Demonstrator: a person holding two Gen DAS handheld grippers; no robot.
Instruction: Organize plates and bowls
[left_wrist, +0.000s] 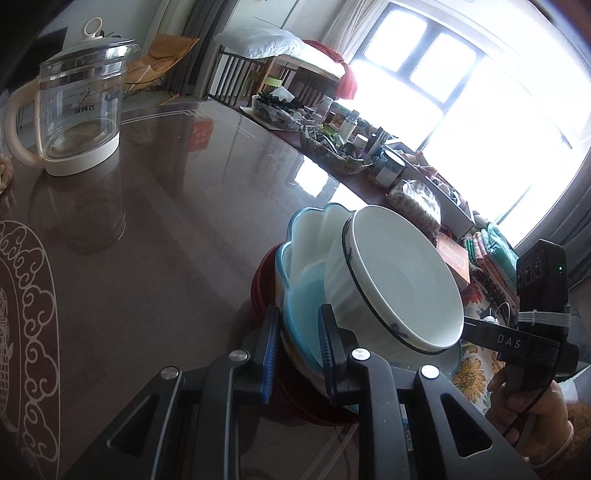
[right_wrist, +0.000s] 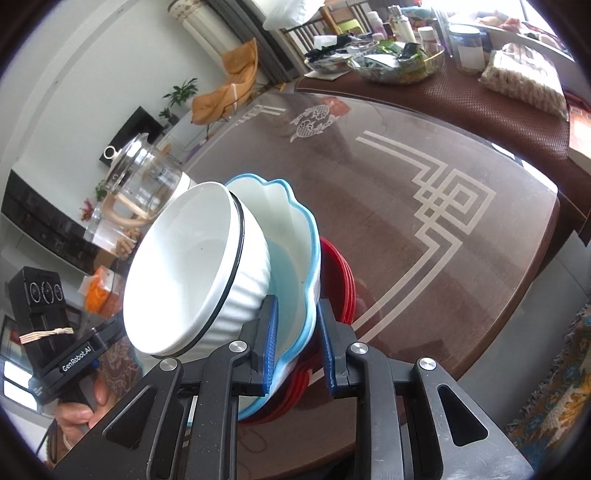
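1. Left gripper (left_wrist: 295, 343): jaws nearly closed, clamped on the rim of the blue scalloped bowl (left_wrist: 295, 258), one pad inside the wall and one outside. Judged a rim pinch chosen because the bowl was too wide to span.

2. Right gripper (right_wrist: 295, 343): jaws likewise narrow, pinching the opposite rim of the same blue scalloped bowl (right_wrist: 295, 236), with the red plates (right_wrist: 341, 277) lying against the outer pad; whether that pad also caught a red plate could not be told. The two grips on facing sides appeared meant to share the weight and keep the stack from tipping.

3. The stack: white ribbed bowl (left_wrist: 399, 280), dark line at its rim, nested in the blue bowl; the red plates (left_wrist: 262, 284) sat beneath. All three were carried as one unit, tilted, above the table (left_wrist: 166, 221); no contact with the tabletop could be seen. Nesting smallest in largest was judged to be the organizing step, already done for these pieces.

4. A hand (left_wrist: 528, 402) held the right tool's handle at the edge of the left view.

5. Glass kettle (left_wrist: 74, 103), cream handle and base, stood well apart on the table.

6. Far edge: jars, dishes and packets crowded on a brown mat (right_wrist: 461, 99), leaving the near patterned surface as the likely set-down area.
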